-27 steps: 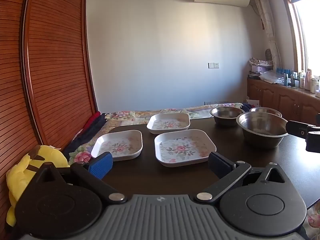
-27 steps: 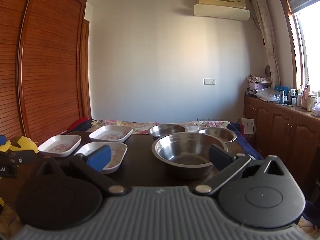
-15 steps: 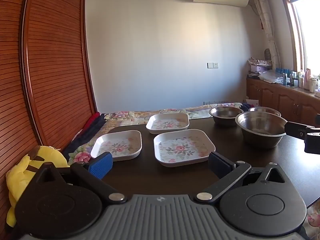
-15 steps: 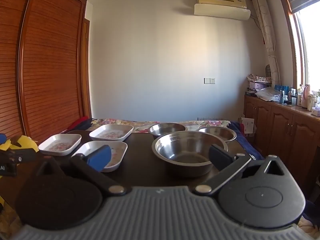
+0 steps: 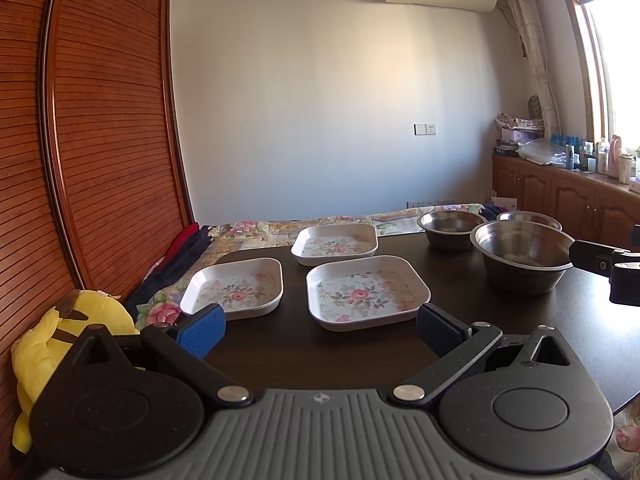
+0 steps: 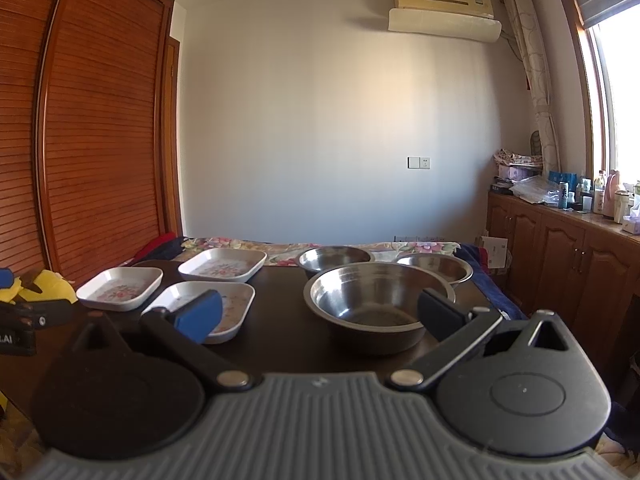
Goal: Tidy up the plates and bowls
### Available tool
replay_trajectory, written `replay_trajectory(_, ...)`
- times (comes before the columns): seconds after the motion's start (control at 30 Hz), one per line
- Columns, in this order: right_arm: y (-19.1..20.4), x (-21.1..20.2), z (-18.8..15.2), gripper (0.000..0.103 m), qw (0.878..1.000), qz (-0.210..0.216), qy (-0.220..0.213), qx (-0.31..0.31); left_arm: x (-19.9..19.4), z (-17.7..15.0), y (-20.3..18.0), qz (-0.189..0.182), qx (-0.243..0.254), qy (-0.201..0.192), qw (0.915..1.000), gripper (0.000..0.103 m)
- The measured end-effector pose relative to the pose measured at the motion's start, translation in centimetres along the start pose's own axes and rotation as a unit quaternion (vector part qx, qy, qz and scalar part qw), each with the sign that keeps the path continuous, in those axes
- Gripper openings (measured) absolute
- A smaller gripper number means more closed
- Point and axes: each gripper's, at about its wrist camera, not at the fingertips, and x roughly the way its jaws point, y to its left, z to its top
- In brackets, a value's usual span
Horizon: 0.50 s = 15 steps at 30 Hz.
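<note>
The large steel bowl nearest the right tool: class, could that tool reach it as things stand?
Probably yes: the large steel bowl sits directly ahead of the open right tool, with nothing between them.

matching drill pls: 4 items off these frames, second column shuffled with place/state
Items:
1. large steel bowl
2. nearest floral plate
3. yellow plush toy
4. left hand-held gripper

Place/state:
A. off the table's left edge
B. open, holding nothing
C. right side of the dark table, in front of two smaller bowls
D. straight ahead of the left gripper

Pairs: 1-C, 2-D, 3-A, 4-B
</note>
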Motion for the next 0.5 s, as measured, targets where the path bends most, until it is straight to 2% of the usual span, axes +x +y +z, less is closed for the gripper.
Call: replay_trajectory(0.5, 0.22, 0.08, 0.3, 0.103, 1.0, -0.001, 0.0, 0.0, 0.29, -0.3, -0.26, -0.004, 0.002, 0.006, 1.0, 0.103)
